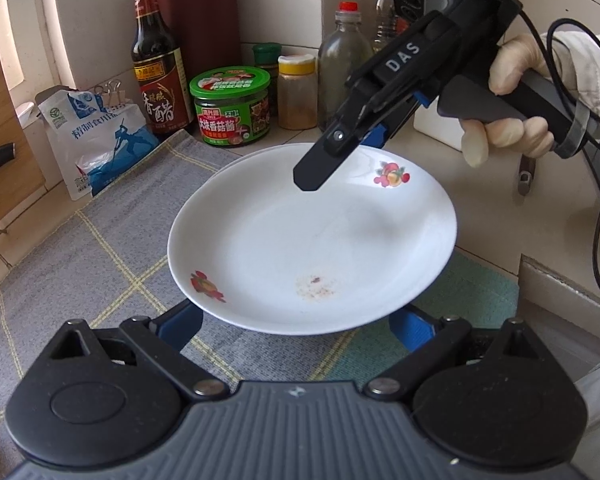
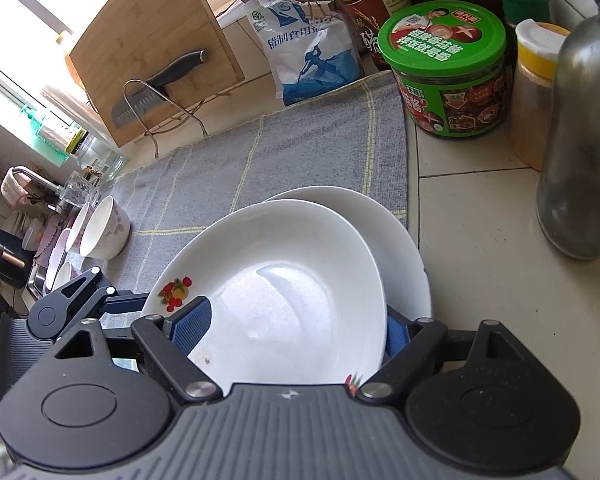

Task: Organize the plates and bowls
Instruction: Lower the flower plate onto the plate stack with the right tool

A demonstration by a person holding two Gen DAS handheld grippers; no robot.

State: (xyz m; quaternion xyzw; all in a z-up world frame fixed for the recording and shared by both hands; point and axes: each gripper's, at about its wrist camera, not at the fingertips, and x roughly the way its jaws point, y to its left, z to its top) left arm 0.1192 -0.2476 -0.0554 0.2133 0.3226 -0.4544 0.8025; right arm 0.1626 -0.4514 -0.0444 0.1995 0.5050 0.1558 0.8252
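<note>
Both the right gripper (image 2: 286,330) and the left gripper (image 1: 300,322) stand open around the plate (image 1: 312,236).

The white plate (image 1: 312,240) is viewed closely from one side by the left wrist camera, facing the tiled wall; the right wrist camera looks from the opposite rim toward the window. Plate, grey cloth (image 2: 260,148) and green-lidded jar (image 1: 230,106) are shared.
</note>
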